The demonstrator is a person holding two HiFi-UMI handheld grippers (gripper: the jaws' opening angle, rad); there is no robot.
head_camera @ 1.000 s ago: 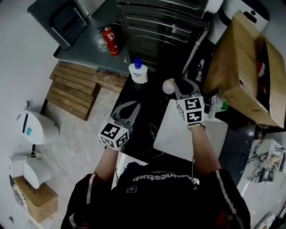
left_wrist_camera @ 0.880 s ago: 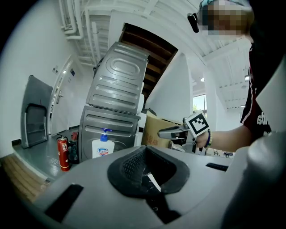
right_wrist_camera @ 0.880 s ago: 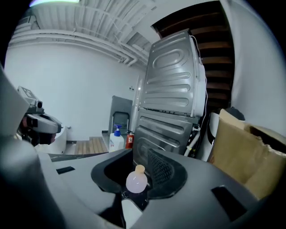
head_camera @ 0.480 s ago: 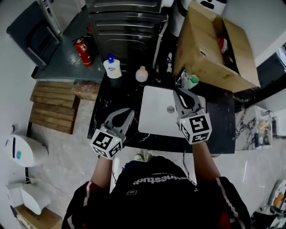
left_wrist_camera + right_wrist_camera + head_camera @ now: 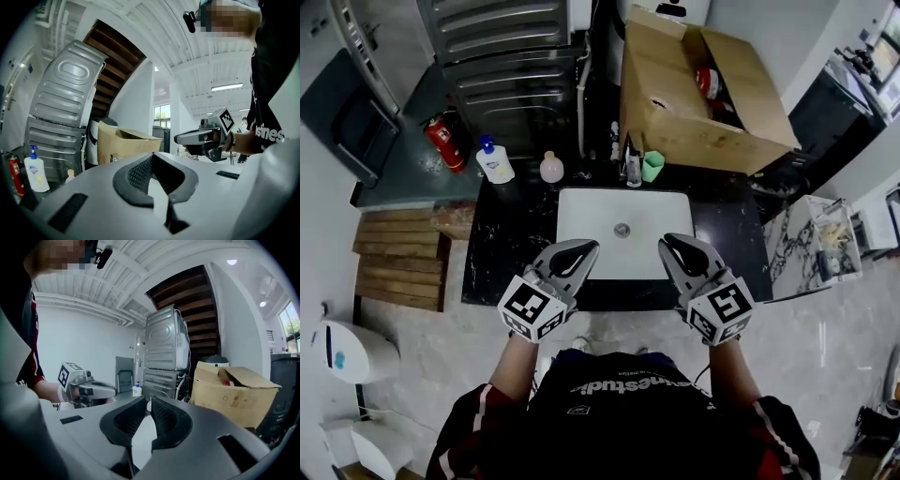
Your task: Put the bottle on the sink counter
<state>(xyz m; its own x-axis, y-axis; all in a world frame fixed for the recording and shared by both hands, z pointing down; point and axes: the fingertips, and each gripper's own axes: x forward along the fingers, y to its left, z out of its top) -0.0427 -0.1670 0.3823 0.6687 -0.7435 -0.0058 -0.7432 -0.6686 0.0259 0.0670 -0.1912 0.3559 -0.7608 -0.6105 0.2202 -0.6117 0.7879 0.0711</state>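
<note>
The fingers of the left gripper were together at their tips with nothing between them. Those of the right gripper were together too, and empty. Each gripper view caught the other gripper off to one side, held in a hand, a thing the head view gave only from above.

Only the head view laid out the whole scene for us. Both grippers were held over the near edge of the white sink, the left toward its near left corner and the right toward its near right. The bottle stood upright on the black counter behind the sink's back left corner, well apart from both grippers. A soap bottle stood near it, further left, though we could not tell which surface it stood on.

In the left gripper view the bottle was only a small pale top beside the soap bottle, its base cut off by the gripper's body. In the right gripper view we saw the soap bottle far off above the fingers. The bottle itself was too small and too close to the fingertips for us to make out there.

The box showed its open top from above, but only its side from the left gripper.
</note>
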